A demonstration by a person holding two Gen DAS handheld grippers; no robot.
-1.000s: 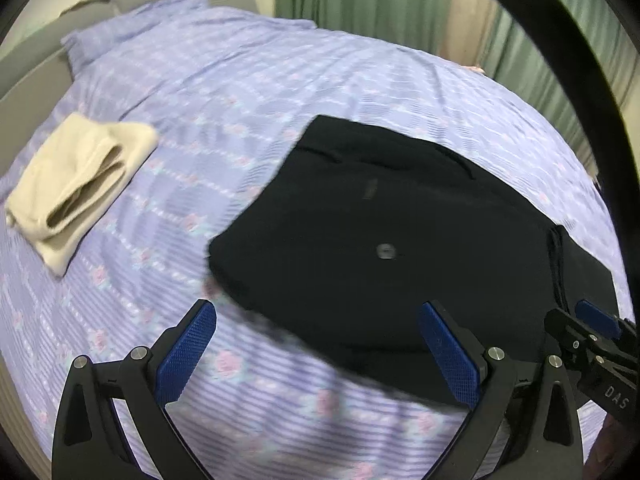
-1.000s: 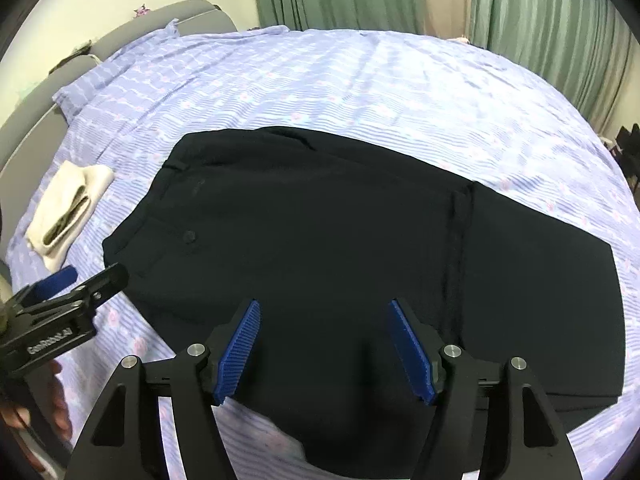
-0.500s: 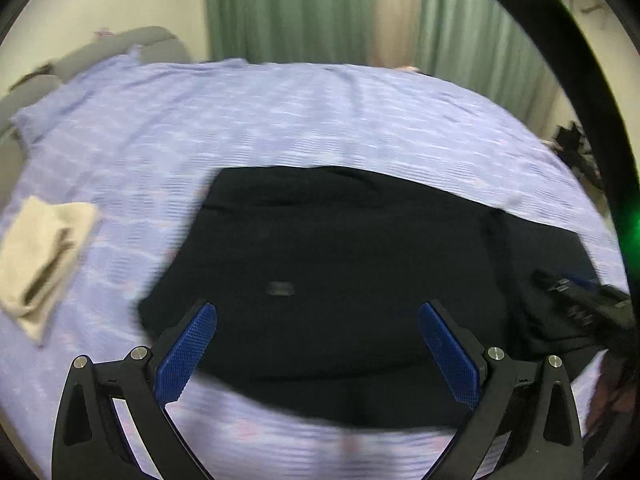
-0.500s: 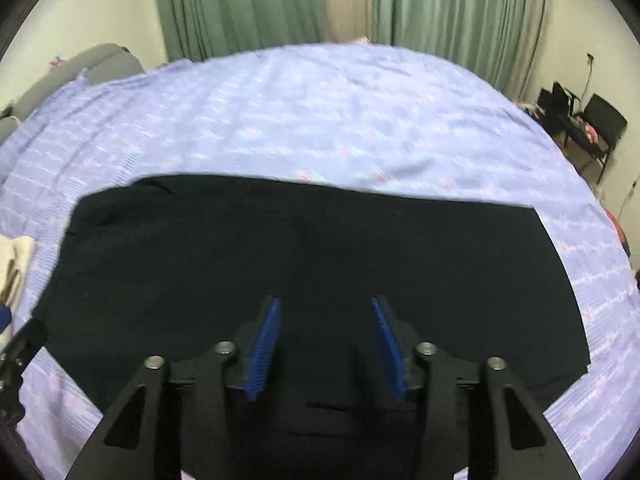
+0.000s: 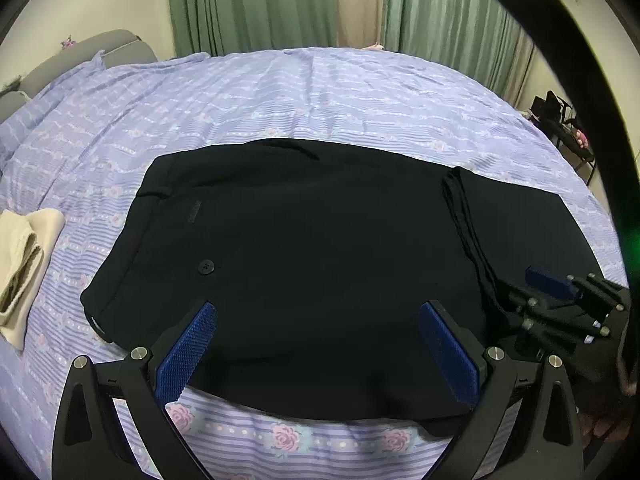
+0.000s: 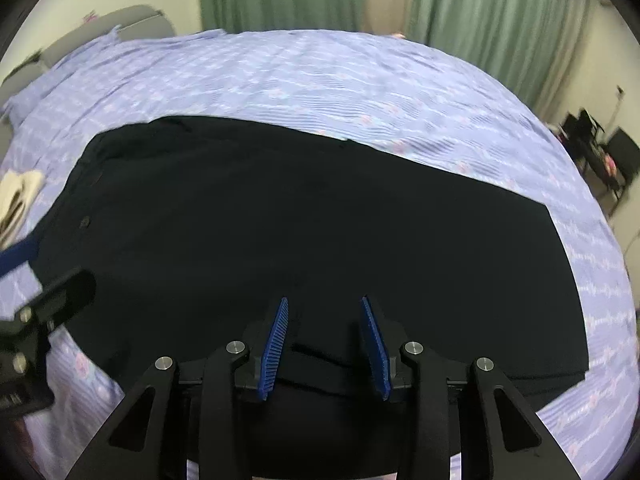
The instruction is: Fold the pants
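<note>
Left jaws: the left gripper [image 5: 316, 356] is standing wide apart, gripping nothing, hovering over the near edge of the pants [image 5: 320, 248] toward the waist end.
Right jaws: the right gripper [image 6: 325, 346] is partly apart and has just been closing; the near hem is lying between and under the pads, but whether they are pressing cloth I cannot tell, so I am reading it as released.
Pants: black, lying flat on the bed [image 5: 320, 92], waistband and button [image 5: 207, 267] to the left, legs running to the right, already doubled lengthwise, it seems, with a fold ridge showing near the right gripper in the left view.
Placement, reason: both grippers are sitting along the near long edge, spaced apart, probably so the cloth can be lifted evenly for a fold.
Step, judged: reaching for a two-point grasp; no fold across the length is made yet.
Cream garment [image 5: 22, 264]: folded, lying at the left, well apart from the pants, likely a finished piece set aside.
Surroundings: green curtains [image 5: 256, 4] are hanging behind the bed.
Risk, judged: thin dark layers may be letting the pads catch only the top ply.
</note>
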